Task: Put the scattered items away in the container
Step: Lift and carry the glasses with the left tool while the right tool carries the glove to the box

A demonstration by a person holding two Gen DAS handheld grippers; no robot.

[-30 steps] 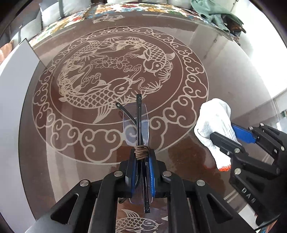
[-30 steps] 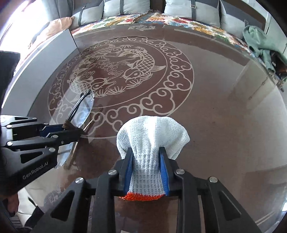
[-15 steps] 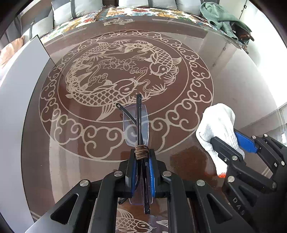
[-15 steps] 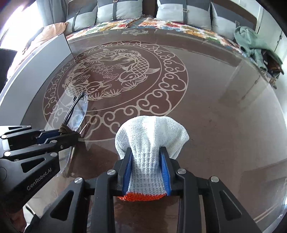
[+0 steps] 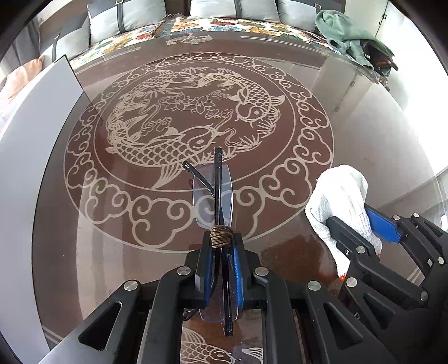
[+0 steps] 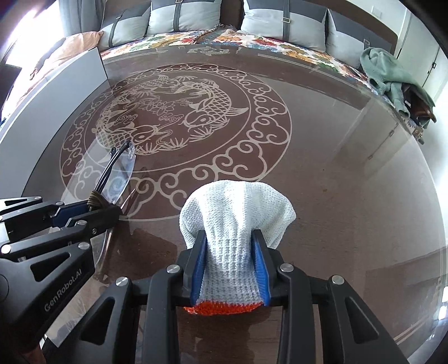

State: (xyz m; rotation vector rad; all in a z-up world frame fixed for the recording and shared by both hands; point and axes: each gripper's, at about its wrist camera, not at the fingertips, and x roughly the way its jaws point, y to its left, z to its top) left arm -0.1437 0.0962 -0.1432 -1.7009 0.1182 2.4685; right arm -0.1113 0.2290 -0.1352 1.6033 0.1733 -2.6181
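My left gripper [image 5: 221,246] is shut on a pair of clear glasses [image 5: 214,193] with black arms and a brown cord wrapped at the middle, held above the glass table. The glasses also show in the right wrist view [image 6: 117,173]. My right gripper [image 6: 231,252] is shut on a white knitted glove [image 6: 238,207] with an orange cuff, also held above the table. The glove shows at the right of the left wrist view [image 5: 341,193]. A grey box wall [image 5: 42,117] stands at the left.
The round glass table [image 6: 336,168] bears a carp pattern. A sofa with grey cushions [image 6: 182,16] and a floral cover runs behind it. A green cloth [image 6: 392,75] lies at the back right.
Both grippers have risen and tilted, so more of the sofa and the far table shows. Each keeps hold of its item.
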